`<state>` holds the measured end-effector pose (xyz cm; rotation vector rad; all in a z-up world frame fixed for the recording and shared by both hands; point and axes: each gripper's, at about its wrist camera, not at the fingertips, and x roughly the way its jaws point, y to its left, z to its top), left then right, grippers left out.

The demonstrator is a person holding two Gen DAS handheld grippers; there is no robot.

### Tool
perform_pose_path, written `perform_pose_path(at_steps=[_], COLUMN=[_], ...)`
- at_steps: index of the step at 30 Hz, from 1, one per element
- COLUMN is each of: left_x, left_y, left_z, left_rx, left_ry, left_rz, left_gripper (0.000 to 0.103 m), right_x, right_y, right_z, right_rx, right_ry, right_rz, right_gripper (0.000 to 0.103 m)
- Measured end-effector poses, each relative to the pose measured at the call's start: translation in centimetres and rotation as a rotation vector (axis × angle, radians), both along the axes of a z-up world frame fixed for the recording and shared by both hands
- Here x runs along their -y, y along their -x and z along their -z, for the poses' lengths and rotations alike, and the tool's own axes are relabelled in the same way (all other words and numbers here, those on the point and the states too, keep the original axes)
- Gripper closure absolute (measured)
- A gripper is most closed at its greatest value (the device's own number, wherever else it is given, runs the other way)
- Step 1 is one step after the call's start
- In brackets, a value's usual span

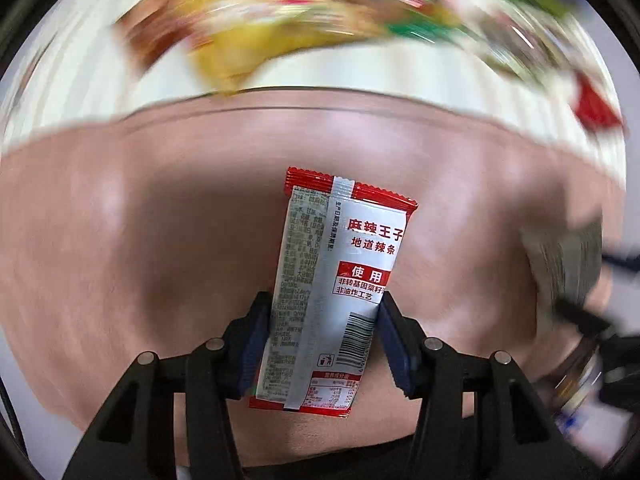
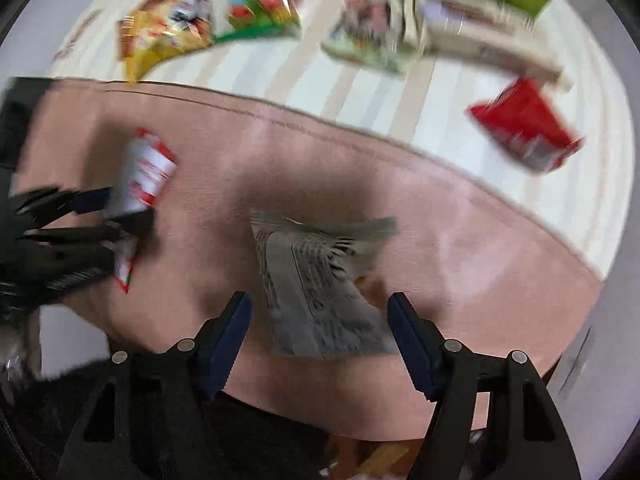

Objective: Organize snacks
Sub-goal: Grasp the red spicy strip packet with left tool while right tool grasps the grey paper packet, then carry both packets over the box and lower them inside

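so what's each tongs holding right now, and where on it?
Left tongs: red and white foil snack packet, pinched across its lower side edges. Right tongs: grey printed packet between the pads, grip unclear.

Pink mat [image 2: 460, 220] mostly bare; snack pile [image 2: 280, 12] crowds beyond — striped cloth [image 2: 360, 92].

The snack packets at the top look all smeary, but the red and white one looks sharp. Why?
Left wrist view: the red and white packet sits pinched in the left tongs, travelling with the camera, so it stays sharp; the snack pile streaks. Right wrist view: everything is smeared, even the grey packet between the right tongs.
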<state>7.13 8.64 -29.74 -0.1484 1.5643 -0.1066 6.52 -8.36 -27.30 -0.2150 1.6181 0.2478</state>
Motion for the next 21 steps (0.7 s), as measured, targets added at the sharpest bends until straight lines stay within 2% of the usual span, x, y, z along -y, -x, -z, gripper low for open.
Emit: perform_pose_path(at_steps=[1, 2, 5, 8, 11, 13, 15, 16, 17, 21], left_x=[-0.5, -0.8, -0.9, -0.4, 0.6, 1.5, 2.0, 2.0, 2.2, 2.0], left_y=[-0.1, -0.2, -0.3, 0.0, 0.2, 0.5, 0.9, 0.9, 1.0, 0.9], left_z=[0.1, 0.1, 0.5, 1.1, 1.3, 1.1, 1.1, 0.9, 0.7, -1.0], left_rx=[-0.009, -0.013, -0.034, -0.051, -0.045, -0.037, -0.029, -0.022, -0.018, -0.001], left_ry=[0.025, 0.045, 0.093, 0.077, 0.041, 0.032, 0.021, 0.021, 0.022, 0.049], left_rz=[-0.036, -0.063, -0.098, -0.068, -0.032, -0.027, -0.026, -0.029, -0.032, -0.036], left_gripper=[0.053, 0.052, 0.045, 0.044, 0.044, 0.044, 0.05, 0.054, 0.056, 0.058], right_x=[0.2, 0.5, 2.7, 4.0, 4.3, 4.0, 3.6, 3.6, 3.7, 3.7], right_y=[-0.3, -0.4, -1.0, -1.2, -1.4, -1.3, -1.4, -1.3, -1.0, -0.6], right_z=[0.8, 1.1, 1.6, 1.8, 2.3, 2.6, 2.9, 3.0, 3.1, 2.8], right_rx=[-0.017, -0.021, -0.063, -0.09, -0.113, -0.106, -0.09, -0.073, -0.057, -0.028], right_ry=[-0.009, -0.025, -0.15, -0.24, -0.247, -0.232, -0.21, -0.2, -0.186, -0.192], right_rz=[0.051, 0.088, 0.304, 0.407, 0.426, 0.431, 0.446, 0.462, 0.472, 0.475], right_gripper=[0.033, 0.045, 0.047, 0.044, 0.038, 0.038, 0.038, 0.039, 0.045, 0.05])
